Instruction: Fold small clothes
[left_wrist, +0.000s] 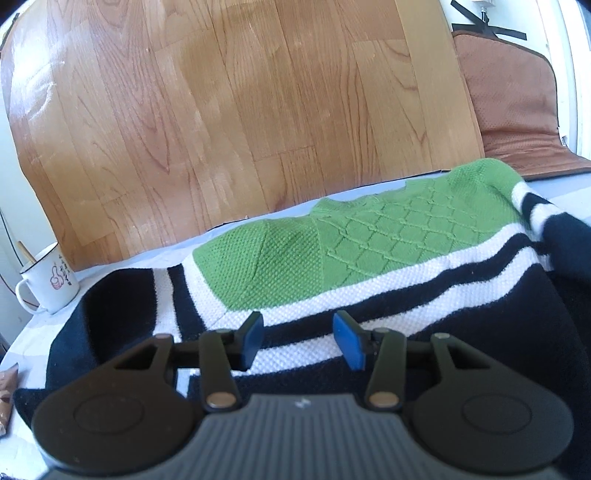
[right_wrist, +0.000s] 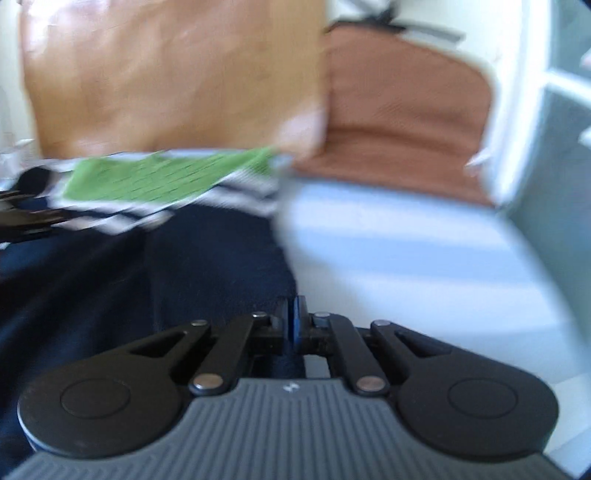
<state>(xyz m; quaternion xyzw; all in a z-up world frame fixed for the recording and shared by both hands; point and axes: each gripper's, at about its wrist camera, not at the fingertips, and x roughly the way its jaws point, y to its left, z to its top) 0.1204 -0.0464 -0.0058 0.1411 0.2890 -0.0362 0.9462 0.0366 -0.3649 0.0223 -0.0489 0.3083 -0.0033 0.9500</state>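
Note:
A knitted sweater (left_wrist: 369, 240) with a green top, white stripes and a navy body lies spread on the pale table (left_wrist: 122, 258). My left gripper (left_wrist: 301, 339) hovers over its striped part, with the blue pads apart and nothing pinched between them. The right wrist view is blurred. There the sweater (right_wrist: 203, 258) fills the left half, and my right gripper (right_wrist: 294, 314) is shut with its pads together on the navy right-hand edge. Black parts of the left gripper (right_wrist: 22, 218) show at the far left edge.
A white enamel mug (left_wrist: 48, 280) with a stick in it stands left of the sweater. A wooden board (left_wrist: 221, 110) leans up behind the table, and a brown cushion (left_wrist: 509, 92) sits at the back right. A brown packet (left_wrist: 7, 398) lies at the left edge. Bare tabletop (right_wrist: 406, 240) stretches right of the sweater.

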